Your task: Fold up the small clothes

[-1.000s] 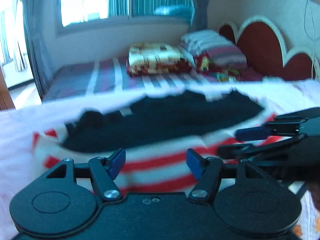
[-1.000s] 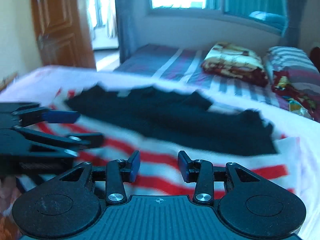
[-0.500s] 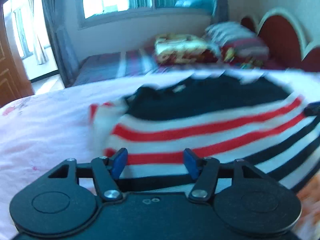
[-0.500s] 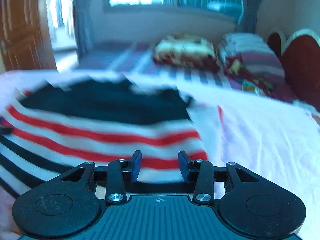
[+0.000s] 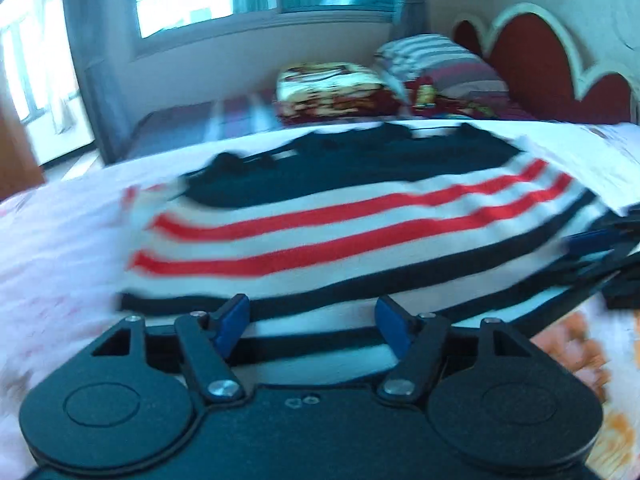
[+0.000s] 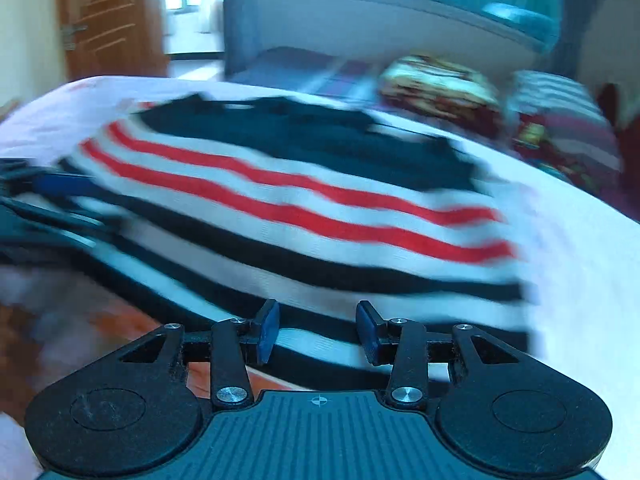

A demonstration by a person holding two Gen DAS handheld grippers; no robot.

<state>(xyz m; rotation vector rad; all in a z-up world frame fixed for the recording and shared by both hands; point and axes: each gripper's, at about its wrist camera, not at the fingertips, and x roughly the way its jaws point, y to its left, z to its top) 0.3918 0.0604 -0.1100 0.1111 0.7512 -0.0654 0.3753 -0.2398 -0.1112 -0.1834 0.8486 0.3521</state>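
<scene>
A striped sweater [image 5: 340, 216] lies flat on the white bed sheet [image 5: 60, 240], with a black top part, red and white stripes in the middle and black and white stripes at the near hem. My left gripper [image 5: 312, 312] hovers over the near hem; its jaws are opening, and the cloth lies beneath them, not pinched. In the right wrist view the sweater [image 6: 300, 200] spreads ahead of my right gripper [image 6: 318, 320], whose blue pads stand apart above the hem. Each gripper shows at the edge of the other's view: the right gripper [image 5: 600, 248] and the left gripper [image 6: 52, 192].
Beyond the sheet lies a second bed with a folded patterned blanket [image 5: 332, 88], striped pillows [image 5: 440, 64] and a red scalloped headboard [image 5: 540, 52]. A wooden door [image 6: 108, 20] stands at the far left. Orange floral fabric [image 5: 580, 352] shows at the near edge.
Both views have drawn back toward the sweater's near hem, so its black and white stripes now show. The left jaws stand slightly wider. The right gripper is back at the left view's edge.
</scene>
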